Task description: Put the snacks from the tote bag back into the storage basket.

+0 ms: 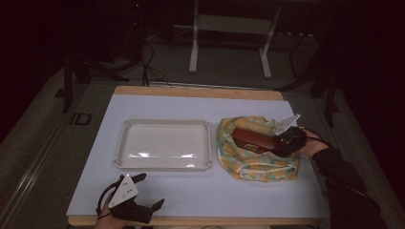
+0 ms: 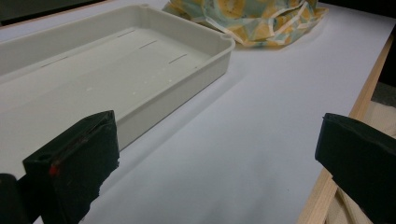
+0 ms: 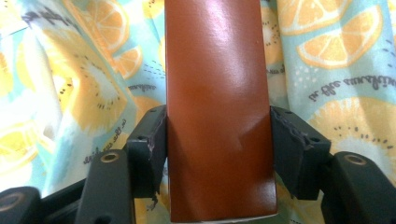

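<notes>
brown box (image 1: pixel 255 140) lies on the fruit-print cloth bag (image 1: pixel 258 168), at about 3 o'clock on the worktop (image 1: pixel 200 200). right gripper (image 1: pixel 285 141) is clamped on the box's right end; in the right gripper view both jaws press the brown box (image 3: pixel 217 107) on its two long sides, orange-slice cloth (image 3: pixel 336 56) under and around it. grey plate on that gripper tilts up toward 1 o'clock. person's right hand (image 1: pixel 313 145) and dark sleeve come in from 4 o'clock. white tray (image 1: pixel 163 164) sits centre-left, just beside the bag, not touching. left gripper (image 1: pixel 145 191) rests at 7 o'clock near the worktop's front edge, jaws spread wide, nothing between them; left gripper view shows tray (image 2: pixel 205 70) and bag (image 2: pixel 252 23) ahead.
</notes>
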`<state>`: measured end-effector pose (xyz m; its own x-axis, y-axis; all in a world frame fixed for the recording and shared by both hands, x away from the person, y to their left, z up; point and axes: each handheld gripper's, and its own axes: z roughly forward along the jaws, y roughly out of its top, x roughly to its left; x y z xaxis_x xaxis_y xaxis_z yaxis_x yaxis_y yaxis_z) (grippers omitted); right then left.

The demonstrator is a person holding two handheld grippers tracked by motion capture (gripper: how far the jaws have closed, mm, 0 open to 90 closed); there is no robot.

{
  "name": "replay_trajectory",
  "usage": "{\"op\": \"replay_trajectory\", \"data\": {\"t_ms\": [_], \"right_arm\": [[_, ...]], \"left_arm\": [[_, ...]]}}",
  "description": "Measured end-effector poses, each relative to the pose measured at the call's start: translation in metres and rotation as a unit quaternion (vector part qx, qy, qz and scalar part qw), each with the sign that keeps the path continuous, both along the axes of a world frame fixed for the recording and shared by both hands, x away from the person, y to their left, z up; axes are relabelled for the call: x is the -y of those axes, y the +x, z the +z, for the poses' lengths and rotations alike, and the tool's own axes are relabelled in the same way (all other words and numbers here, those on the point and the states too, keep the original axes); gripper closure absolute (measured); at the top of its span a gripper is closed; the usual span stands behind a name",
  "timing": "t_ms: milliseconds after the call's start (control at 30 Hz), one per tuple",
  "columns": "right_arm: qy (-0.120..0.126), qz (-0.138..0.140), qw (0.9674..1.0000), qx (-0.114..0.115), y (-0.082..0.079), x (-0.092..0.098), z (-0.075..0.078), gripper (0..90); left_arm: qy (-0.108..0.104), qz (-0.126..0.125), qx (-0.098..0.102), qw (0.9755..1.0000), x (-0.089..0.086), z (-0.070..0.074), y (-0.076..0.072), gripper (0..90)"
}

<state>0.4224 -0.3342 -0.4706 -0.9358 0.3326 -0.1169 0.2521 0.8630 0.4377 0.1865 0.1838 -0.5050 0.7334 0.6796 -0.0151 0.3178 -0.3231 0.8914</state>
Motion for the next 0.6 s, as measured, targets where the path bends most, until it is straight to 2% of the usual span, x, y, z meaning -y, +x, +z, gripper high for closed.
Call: {"op": "replay_trajectory", "data": {"t_ms": [233,600], "right_arm": [[0.015,0.018,0.9997,0.003,-0.003,0.002,0.007,42.8],[0.031,0.019,0.9992,0.017,-0.008,0.008,0.027,43.0]], "left_arm": [[0.0,0.0,0.0,1.0,0.0,0.0,0.0,0.0],[-0.002,0.0,0.0,1.0,0.0,0.0,0.0,0.0]]}}
